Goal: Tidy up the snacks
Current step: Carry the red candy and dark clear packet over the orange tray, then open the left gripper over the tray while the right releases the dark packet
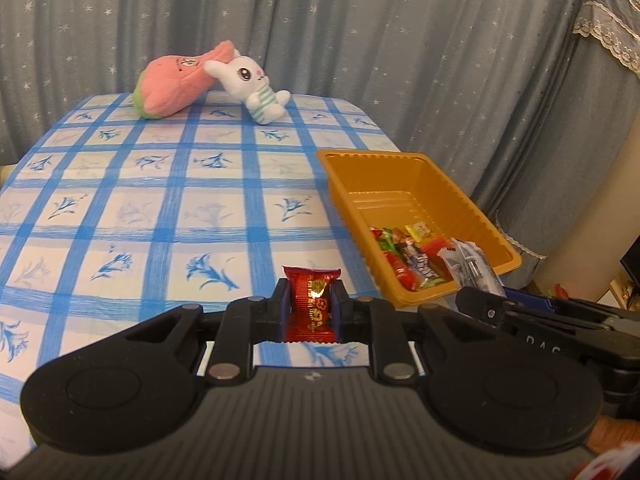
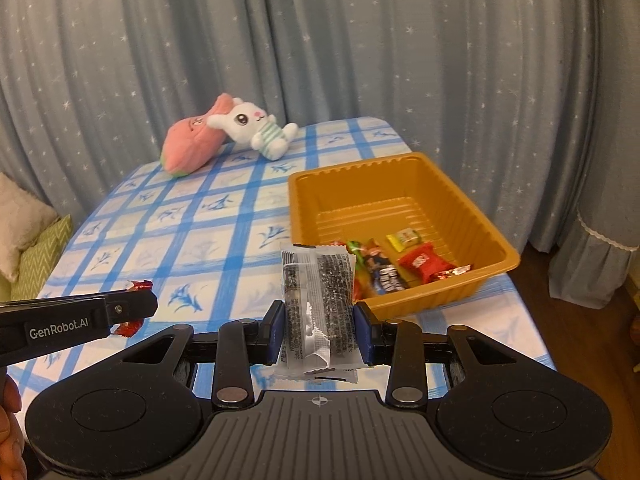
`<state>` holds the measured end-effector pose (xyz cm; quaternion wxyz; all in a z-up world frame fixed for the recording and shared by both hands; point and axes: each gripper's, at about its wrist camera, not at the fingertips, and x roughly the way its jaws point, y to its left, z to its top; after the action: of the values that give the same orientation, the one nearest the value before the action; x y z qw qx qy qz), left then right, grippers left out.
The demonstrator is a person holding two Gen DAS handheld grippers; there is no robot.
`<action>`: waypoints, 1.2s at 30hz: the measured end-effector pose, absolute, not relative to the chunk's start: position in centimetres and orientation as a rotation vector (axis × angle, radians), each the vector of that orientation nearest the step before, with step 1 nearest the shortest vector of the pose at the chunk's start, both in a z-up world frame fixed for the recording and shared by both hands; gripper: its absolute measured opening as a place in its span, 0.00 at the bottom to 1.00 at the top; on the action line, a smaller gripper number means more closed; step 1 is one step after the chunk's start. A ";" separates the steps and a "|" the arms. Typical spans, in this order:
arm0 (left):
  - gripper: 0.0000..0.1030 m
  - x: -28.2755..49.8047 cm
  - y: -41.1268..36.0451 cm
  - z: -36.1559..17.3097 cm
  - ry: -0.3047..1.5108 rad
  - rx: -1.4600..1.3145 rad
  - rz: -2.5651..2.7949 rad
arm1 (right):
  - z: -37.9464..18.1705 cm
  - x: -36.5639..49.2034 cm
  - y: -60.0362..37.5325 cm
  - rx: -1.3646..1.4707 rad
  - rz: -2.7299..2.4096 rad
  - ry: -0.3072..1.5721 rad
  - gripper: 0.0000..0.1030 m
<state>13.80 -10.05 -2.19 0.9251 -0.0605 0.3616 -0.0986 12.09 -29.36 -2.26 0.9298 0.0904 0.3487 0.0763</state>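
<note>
The left tongs [image 1: 311,307] were pinching a red candy packet [image 1: 311,300] upright between their blue pads, held above the near part of the bench [image 1: 160,208]; the right tongs [image 2: 320,330] were clamped on a clear packet of dark seeds [image 2: 318,304], its top edge overlapping the near rim of the tray in that view; in the left view the right tongs [image 1: 480,308] reached in from the right, their packet [image 1: 470,266] over the tray's near corner. The orange tray [image 2: 460,200] sat on the right side of the checked blue cloth, several wrapped snacks [image 2: 400,260] gathered at its near end; farther back, a pink plush [image 2: 192,144] and a white rabbit toy [image 2: 256,128] lay touching before the starred curtain [image 2: 360,40].
</note>
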 end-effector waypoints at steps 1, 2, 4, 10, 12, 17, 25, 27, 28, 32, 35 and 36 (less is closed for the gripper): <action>0.18 14.0 -10.3 -2.2 0.742 -0.125 -0.207 | -2.2 12.2 -29.6 0.185 0.151 0.712 0.36; 0.18 14.1 -10.6 -2.1 0.740 -0.124 -0.213 | -2.1 12.2 -29.9 0.187 0.146 0.709 0.36; 0.18 14.5 -11.2 -2.0 0.739 -0.124 -0.225 | -2.0 12.5 -30.5 0.190 0.137 0.706 0.36; 0.18 16.1 -13.2 -1.7 0.731 -0.126 -0.264 | -1.8 13.4 -32.5 0.189 0.108 0.697 0.36; 0.18 16.7 -13.9 -1.7 0.729 -0.126 -0.276 | -1.8 13.8 -33.1 0.183 0.101 0.696 0.36; 0.18 18.5 -15.6 -1.6 0.725 -0.129 -0.305 | -1.7 15.2 -34.5 0.168 0.090 0.687 0.36; 0.18 21.7 -18.1 -2.0 0.734 -0.133 -0.343 | -1.8 18.2 -36.4 0.140 0.086 0.680 0.36; 0.18 22.6 -18.5 -2.2 0.745 -0.151 -0.349 | -2.0 19.0 -36.7 0.135 0.085 0.684 0.36; 0.18 23.1 -18.7 -2.3 0.750 -0.155 -0.352 | -2.1 19.4 -36.8 0.133 0.085 0.687 0.36; 0.18 24.6 -19.2 -2.9 0.759 -0.158 -0.347 | -2.5 20.9 -37.1 0.121 0.092 0.694 0.36; 0.18 25.6 -19.4 -3.3 0.769 -0.174 -0.346 | -2.9 22.0 -37.2 0.115 0.100 0.699 0.36; 0.18 25.9 -19.4 -3.3 0.772 -0.176 -0.345 | -3.0 22.4 -37.2 0.114 0.102 0.701 0.36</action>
<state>25.88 -19.42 -3.33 0.9083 -0.0851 0.3739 -0.1673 22.35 -37.16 -2.97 0.9364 0.0559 0.3430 0.0497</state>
